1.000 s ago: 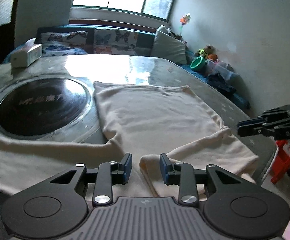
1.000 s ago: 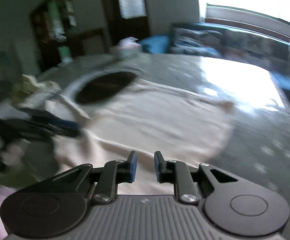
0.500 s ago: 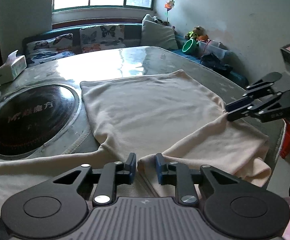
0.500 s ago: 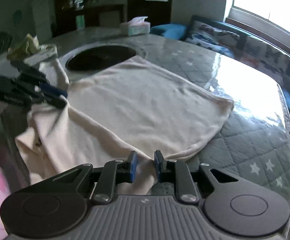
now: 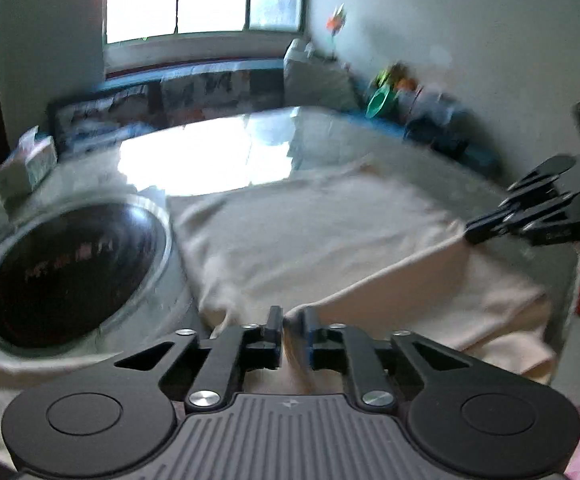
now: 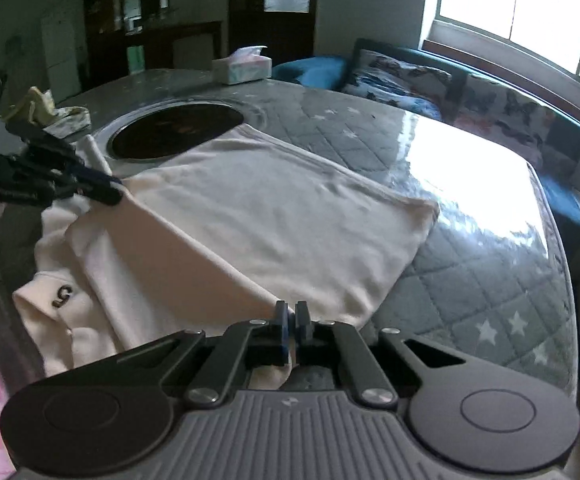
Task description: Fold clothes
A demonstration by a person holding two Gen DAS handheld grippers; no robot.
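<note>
A: What's hard to read here?

B: The left wrist view is smeared by blur. The table (image 6: 489, 264) is cut off on its near side by the gripper bodies, and the cream garment (image 6: 250, 216) hangs partly over that near edge.

A: How does the garment lie?

B: Spread flat beside the round black hob (image 6: 174, 130), its long axis running across the near edge between the two grippers, with a raised fold along it.

A: And the grippers?

B: The left gripper (image 5: 290, 324) pinches the cloth's near edge between its pads. The right gripper (image 6: 291, 314) is clamped on the other end of that fold.
</note>
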